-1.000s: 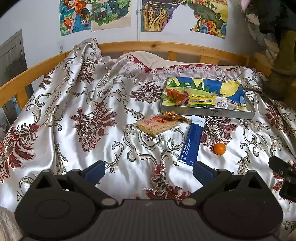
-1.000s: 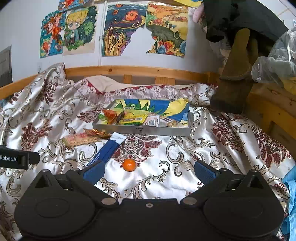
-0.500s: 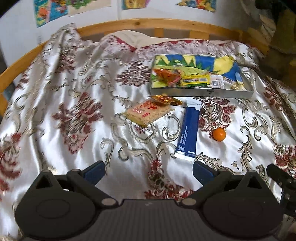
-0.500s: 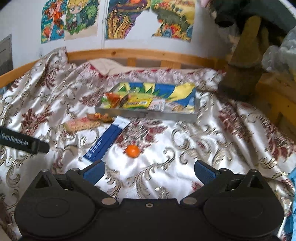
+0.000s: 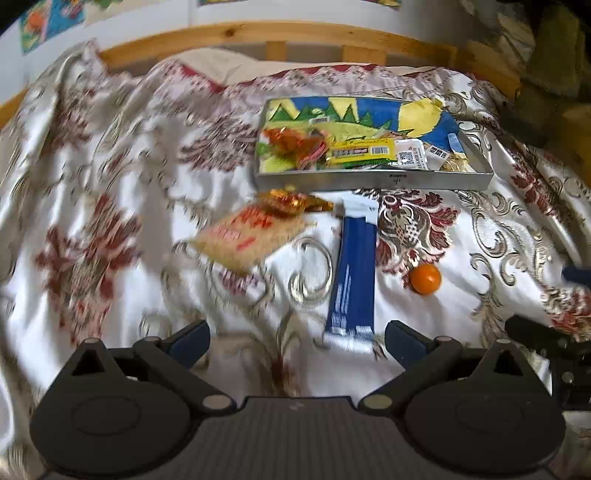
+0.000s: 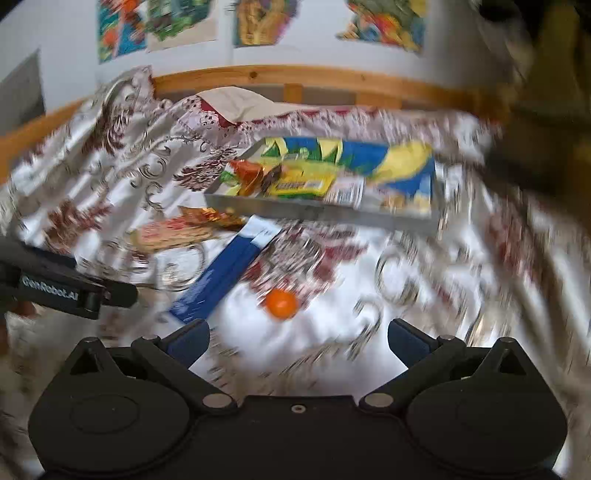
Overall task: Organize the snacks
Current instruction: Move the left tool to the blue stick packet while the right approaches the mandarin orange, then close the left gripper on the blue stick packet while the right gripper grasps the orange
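A grey tray (image 5: 373,181) with a painted bottom holds several snack packets at the back of the bed. In front of it lie a beige cracker pack (image 5: 247,236), a gold-wrapped sweet (image 5: 288,201), a long blue packet (image 5: 354,273) and a small orange (image 5: 425,278). My left gripper (image 5: 297,341) is open and empty, just short of the blue packet. My right gripper (image 6: 298,339) is open and empty, with the orange (image 6: 281,303) just ahead between its fingers. The tray (image 6: 317,214), the blue packet (image 6: 225,273) and the cracker pack (image 6: 173,234) also show there.
A silky patterned bedspread (image 5: 110,206) covers the bed. A wooden rail (image 5: 280,33) runs behind it, below wall posters. The left gripper's body (image 6: 62,290) shows at the left of the right wrist view. Dark clutter (image 6: 535,110) stands at the far right.
Both grippers have moved forward and down towards the snacks. The orange now lies close ahead of the right gripper, the blue packet close ahead of the left. Both stay open.
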Motion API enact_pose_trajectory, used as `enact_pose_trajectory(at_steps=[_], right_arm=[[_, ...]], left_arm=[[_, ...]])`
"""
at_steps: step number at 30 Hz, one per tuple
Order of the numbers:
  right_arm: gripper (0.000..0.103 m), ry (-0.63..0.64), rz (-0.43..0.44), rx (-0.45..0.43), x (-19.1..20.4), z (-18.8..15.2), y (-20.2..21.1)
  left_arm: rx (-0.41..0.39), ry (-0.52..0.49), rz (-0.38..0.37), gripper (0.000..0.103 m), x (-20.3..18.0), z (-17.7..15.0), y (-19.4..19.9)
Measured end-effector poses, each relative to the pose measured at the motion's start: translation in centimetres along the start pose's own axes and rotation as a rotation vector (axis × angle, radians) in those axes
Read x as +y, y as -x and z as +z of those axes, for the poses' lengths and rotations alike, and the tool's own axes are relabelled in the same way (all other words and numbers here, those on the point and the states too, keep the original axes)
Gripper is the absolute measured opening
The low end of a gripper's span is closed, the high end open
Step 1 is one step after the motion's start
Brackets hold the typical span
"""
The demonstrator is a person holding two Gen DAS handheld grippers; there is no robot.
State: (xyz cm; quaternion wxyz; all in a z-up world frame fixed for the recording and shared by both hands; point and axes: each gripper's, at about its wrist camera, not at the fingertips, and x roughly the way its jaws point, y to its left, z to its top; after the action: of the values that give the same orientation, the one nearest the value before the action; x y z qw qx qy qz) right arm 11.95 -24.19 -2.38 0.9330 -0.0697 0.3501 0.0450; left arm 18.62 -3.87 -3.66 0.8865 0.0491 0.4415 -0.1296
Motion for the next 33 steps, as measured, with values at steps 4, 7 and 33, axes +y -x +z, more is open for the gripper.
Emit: enact_pose_trajectory(at_steps=[4,7,33], right_arm=[[0.102,0.131,0.001,-0.009,-0.7,0.2,-2.6],[0.102,0.154,0.048,0.01,-1.1,0.3,-4.3],[0.058,0.348,0.09,0.046,2.1,-1.0,-9.4]], left_arm=[[-0.013,-0.061,-0.011,0.103,-1.0,0.8,-2.2],[-0.007,-0.11,-0.048,0.103,-1.8,0.9,-3.5],[0.058,-0.134,-0.183,0.068,-3.3,2.5,-9.2]])
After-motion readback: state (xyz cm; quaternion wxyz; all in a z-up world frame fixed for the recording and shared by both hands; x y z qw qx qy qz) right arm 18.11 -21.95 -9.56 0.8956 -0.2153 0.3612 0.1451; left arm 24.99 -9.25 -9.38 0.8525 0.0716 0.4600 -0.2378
